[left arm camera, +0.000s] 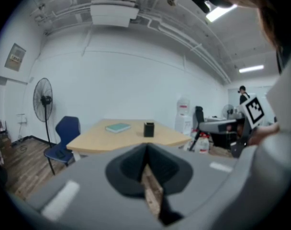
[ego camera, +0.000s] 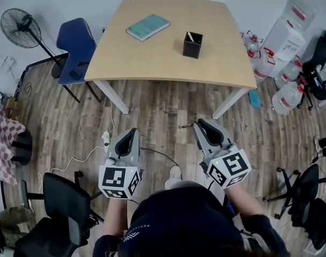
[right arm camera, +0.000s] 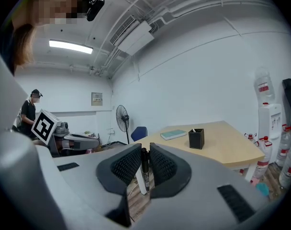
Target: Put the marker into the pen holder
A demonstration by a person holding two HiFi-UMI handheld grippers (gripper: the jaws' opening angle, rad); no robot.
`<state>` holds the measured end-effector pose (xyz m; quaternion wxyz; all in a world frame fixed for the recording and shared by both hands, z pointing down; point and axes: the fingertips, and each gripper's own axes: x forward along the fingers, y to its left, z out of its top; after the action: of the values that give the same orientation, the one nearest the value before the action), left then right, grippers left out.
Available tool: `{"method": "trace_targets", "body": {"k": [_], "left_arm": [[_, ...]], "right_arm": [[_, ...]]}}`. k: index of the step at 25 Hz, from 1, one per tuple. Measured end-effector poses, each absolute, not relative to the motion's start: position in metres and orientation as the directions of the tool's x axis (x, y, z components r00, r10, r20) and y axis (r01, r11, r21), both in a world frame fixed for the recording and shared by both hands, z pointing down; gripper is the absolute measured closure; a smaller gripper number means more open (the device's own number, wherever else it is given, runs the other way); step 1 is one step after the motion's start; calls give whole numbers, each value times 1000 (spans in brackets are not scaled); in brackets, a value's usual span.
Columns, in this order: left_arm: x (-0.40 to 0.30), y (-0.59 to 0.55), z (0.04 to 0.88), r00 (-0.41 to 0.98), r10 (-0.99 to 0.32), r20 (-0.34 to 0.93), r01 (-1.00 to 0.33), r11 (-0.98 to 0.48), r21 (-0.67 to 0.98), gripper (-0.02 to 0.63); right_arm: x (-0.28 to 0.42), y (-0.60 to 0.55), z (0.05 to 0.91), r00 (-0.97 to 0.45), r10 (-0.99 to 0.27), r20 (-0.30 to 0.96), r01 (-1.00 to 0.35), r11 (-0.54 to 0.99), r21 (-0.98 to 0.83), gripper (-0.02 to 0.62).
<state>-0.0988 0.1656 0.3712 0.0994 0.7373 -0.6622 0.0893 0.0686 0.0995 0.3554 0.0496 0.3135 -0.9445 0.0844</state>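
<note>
The black square pen holder (ego camera: 192,45) stands on the light wooden table (ego camera: 152,60), with a white stick-like item in it. It also shows far ahead as a pen holder (right arm camera: 196,138) in the right gripper view and as a pen holder (left arm camera: 149,129) in the left gripper view. My right gripper (right arm camera: 144,155) is shut on a black marker (right arm camera: 145,175) that stands upright between its ribbed pads. My left gripper (left arm camera: 146,151) is shut with nothing in it. Both grippers, the left gripper (ego camera: 128,137) and the right gripper (ego camera: 199,124), hang over the wooden floor, well short of the table.
A teal book (ego camera: 147,27) lies on the table left of the holder. A blue chair (ego camera: 76,50) and a fan (ego camera: 21,28) stand to the left. Water bottles and a dispenser (ego camera: 283,36) crowd the right. Black office chairs (ego camera: 64,205) flank me. A white cable (ego camera: 80,158) runs on the floor.
</note>
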Motion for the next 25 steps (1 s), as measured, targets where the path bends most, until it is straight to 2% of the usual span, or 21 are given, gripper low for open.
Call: {"method": "trace_targets", "body": {"k": [16, 25], "left_arm": [[-83, 71, 385, 200, -938, 284, -980, -194, 48, 600], [-88, -12, 391, 301, -912, 279, -953, -297, 59, 601]], "right_arm": [[63, 26, 356, -777, -614, 137, -629, 762, -155, 548], [47, -36, 353, -739, -662, 128, -674, 726, -140, 548]]}}
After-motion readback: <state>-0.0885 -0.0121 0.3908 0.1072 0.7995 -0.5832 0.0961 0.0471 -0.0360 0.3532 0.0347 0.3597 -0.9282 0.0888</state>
